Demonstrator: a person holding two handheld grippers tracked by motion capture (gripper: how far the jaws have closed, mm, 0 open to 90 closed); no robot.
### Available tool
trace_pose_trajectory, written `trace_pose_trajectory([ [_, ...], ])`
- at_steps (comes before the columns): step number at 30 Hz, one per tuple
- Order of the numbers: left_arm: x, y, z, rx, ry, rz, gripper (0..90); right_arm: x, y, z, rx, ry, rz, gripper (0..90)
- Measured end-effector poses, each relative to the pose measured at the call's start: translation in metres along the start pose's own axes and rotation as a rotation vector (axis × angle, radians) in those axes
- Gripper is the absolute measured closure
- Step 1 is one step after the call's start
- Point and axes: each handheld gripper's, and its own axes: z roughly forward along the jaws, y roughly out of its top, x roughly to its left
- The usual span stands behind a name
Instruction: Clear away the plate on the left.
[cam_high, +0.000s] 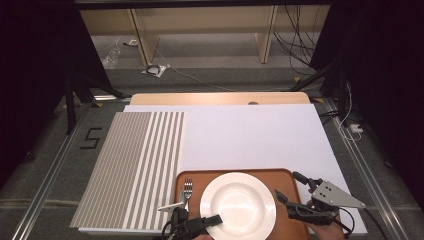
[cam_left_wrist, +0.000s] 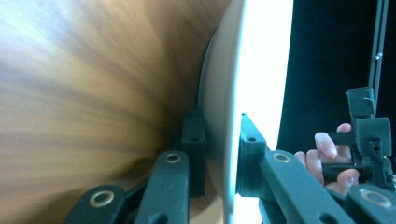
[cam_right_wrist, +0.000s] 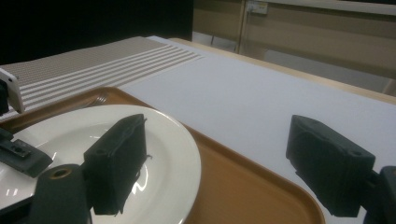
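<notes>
White table (cam_high: 260, 135), brown tray (cam_high: 287, 181): left gripper (cam_high: 212, 220) fingers clamp plate (cam_high: 238, 205) rim; right gripper (cam_high: 292, 187) fingers spread, empty.

The bottom edge of the high view cuts off the person's arms, so just a bit of hand shows behind the right gripper (cam_high: 294, 192). It also cuts off the near rim of the brown tray (cam_high: 292, 176), below the white plate (cam_high: 238, 205). The fork (cam_high: 187, 192) lies left of the plate, and its handle end is hidden under the left gripper (cam_high: 212, 221). In the left gripper view the tray is one big brown blur, and the plate (cam_left_wrist: 219, 93) runs out past the top and bottom edges. In the right gripper view one black jaw hides part of the plate (cam_right_wrist: 163, 140), and only the fork's prongs (cam_right_wrist: 99, 98) peek out behind the plate.
</notes>
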Motion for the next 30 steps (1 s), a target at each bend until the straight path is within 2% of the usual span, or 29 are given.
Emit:
trace_pose_trajectory([
  [8, 0.0, 0.0, -0.001, -0.004, -0.001, 0.008, 76.9, 0.0, 0.0, 0.0, 0.001, 0.001, 0.002, 21.1],
  [15, -0.001, 0.003, -0.005, -0.021, -0.014, 0.027, 70.4, 0.0, 0.0, 0.0, 0.0, 0.001, 0.002, 21.1],
  [17, -0.003, 0.004, -0.007, -0.03, -0.008, 0.056, 67.4, 0.0, 0.0, 0.0, 0.001, 0.001, 0.002, 21.1],
  [20, -0.006, 0.007, -0.009, -0.046, -0.006, 0.076, 64.7, 0.0, 0.0, 0.0, 0.0, 0.002, 0.001, 21.1],
  [26, -0.013, 0.013, -0.016, -0.086, 0.006, 0.17, 58.7, 0.0, 0.0, 0.0, 0.0, 0.002, 0.002, 21.1],
  [29, -0.015, 0.016, -0.019, -0.102, 0.014, 0.19, 56.4, 0.0, 0.0, 0.0, -0.002, 0.003, 0.001, 21.1],
  [30, -0.016, 0.018, -0.021, -0.109, 0.019, 0.209, 55.9, 0.0, 0.0, 0.0, -0.001, 0.002, 0.001, 21.1],
])
